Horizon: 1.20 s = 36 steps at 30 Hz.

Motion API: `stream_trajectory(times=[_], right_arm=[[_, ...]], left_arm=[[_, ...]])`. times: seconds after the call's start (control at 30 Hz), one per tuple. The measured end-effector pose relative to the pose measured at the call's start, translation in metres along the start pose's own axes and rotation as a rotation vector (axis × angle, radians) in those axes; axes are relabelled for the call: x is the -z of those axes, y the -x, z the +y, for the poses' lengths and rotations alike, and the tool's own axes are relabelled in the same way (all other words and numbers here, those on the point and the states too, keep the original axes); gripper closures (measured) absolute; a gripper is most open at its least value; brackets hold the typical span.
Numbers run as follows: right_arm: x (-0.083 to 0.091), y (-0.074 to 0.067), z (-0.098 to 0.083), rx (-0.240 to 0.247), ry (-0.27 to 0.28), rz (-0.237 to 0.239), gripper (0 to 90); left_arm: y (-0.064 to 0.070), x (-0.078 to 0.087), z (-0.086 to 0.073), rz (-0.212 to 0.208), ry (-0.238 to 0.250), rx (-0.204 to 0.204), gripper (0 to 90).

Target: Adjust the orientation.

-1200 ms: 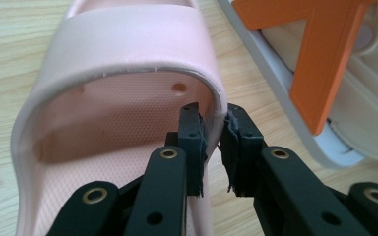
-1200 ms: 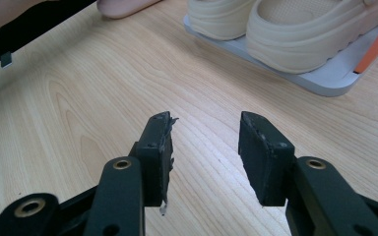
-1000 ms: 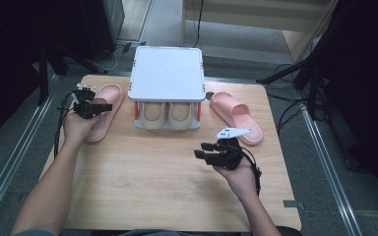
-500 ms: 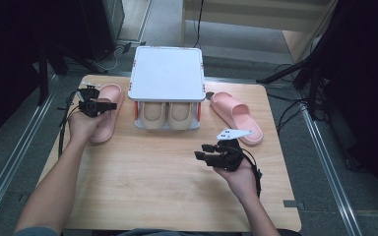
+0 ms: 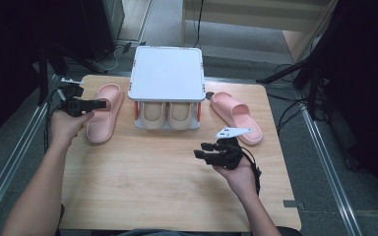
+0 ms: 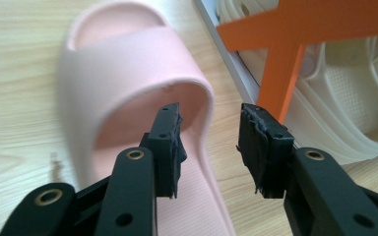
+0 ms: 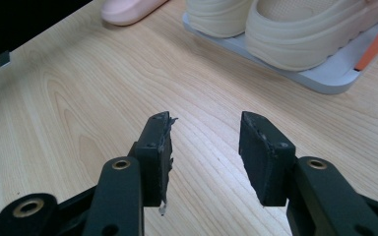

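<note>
A pink slipper lies at the table's left, beside a white rack. My left gripper hovers just above the slipper's inner edge. In the left gripper view the left gripper has just been opening; its pads stand apart over the slipper, whose side wall runs below the gap without touching them. A second pink slipper lies right of the rack. My right gripper is open above bare wood in front of the rack, and the right gripper has nothing between its jaws.
Under the rack's lid sits a pair of cream shoes, also close ahead as cream shoes on the rack's grey base. An orange rack post stands just right of my left jaws. The wooden table ends near the person's arms.
The left gripper's jaws have opened and the hand has lifted slightly off the left slipper, which stays on the table. The right hand has not moved.
</note>
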State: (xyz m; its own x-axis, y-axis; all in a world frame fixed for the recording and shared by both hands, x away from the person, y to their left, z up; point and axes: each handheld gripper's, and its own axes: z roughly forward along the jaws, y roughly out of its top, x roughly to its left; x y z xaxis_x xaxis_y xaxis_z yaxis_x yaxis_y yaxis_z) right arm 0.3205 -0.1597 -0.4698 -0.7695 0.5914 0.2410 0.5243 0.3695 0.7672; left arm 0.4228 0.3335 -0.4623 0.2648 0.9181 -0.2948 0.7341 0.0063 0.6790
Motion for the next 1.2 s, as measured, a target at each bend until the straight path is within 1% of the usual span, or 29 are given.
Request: stream_trajectory(times=[0.1, 0.17, 0.27, 0.33, 0.4, 0.47, 0.53, 0.57, 0.63, 0.7, 0.83, 0.87, 0.97, 1.07, 1.1, 1.13, 1.2], right_arm=[[-0.001, -0.001, 0.001, 0.001, -0.003, 0.004, 55.9], [-0.003, 0.0, 0.002, 0.003, -0.003, 0.008, 55.8], [-0.003, 0.0, 0.002, 0.004, -0.008, 0.009, 55.8], [-0.003, 0.001, 0.002, 0.004, -0.008, 0.009, 55.7], [-0.003, 0.001, 0.002, 0.0, -0.007, 0.007, 55.7], [-0.002, 0.001, 0.001, -0.004, -0.007, 0.004, 55.7], [-0.002, 0.0, 0.0, -0.003, -0.01, 0.001, 55.6], [-0.001, 0.001, 0.0, -0.003, -0.009, 0.0, 55.5], [0.0, 0.001, -0.002, -0.005, -0.008, -0.005, 55.5], [0.001, 0.001, -0.003, -0.012, -0.007, -0.01, 55.5], [0.003, 0.001, -0.005, -0.018, -0.007, -0.018, 55.3], [0.004, 0.001, -0.006, -0.022, -0.008, -0.024, 55.4], [0.006, 0.0, -0.008, -0.024, -0.006, -0.029, 55.3], [0.008, 0.0, -0.01, -0.03, -0.006, -0.034, 55.2], [0.008, 0.0, -0.011, -0.027, -0.006, -0.036, 55.2], [0.009, 0.0, -0.011, -0.03, -0.007, -0.038, 55.1], [0.009, 0.0, -0.012, -0.034, -0.007, -0.038, 55.1]], left_arm=[[-0.006, 0.008, 0.0, 0.036, 0.015, -0.002, 55.8], [-0.012, 0.011, -0.001, 0.051, 0.014, -0.007, 53.3], [-0.02, 0.011, -0.004, 0.065, 0.009, -0.007, 48.8], [-0.025, 0.007, -0.006, 0.073, 0.01, -0.006, 45.0], [-0.031, 0.003, -0.008, 0.077, 0.006, -0.011, 43.4], [-0.038, -0.003, -0.011, 0.075, -0.007, -0.001, 43.2], [-0.042, -0.007, -0.012, 0.081, -0.009, 0.009, 43.3], [-0.045, -0.01, -0.013, 0.078, -0.013, 0.015, 43.4], [-0.048, -0.015, -0.013, 0.084, -0.012, 0.012, 43.6], [-0.049, -0.019, -0.013, 0.089, -0.016, 0.013, 43.8], [-0.053, -0.029, -0.015, 0.087, -0.023, 0.03, 44.2], [-0.053, -0.031, -0.015, 0.097, -0.022, 0.033, 44.5], [-0.052, -0.034, -0.013, 0.104, -0.016, 0.02, 47.1], [-0.049, -0.038, -0.012, 0.104, -0.012, 0.031, 50.7], [-0.049, -0.04, -0.011, 0.107, -0.02, 0.025, 51.8], [-0.047, -0.041, -0.011, 0.123, -0.015, 0.023, 53.1], [-0.047, -0.041, -0.011, 0.135, -0.014, 0.023, 56.4]])
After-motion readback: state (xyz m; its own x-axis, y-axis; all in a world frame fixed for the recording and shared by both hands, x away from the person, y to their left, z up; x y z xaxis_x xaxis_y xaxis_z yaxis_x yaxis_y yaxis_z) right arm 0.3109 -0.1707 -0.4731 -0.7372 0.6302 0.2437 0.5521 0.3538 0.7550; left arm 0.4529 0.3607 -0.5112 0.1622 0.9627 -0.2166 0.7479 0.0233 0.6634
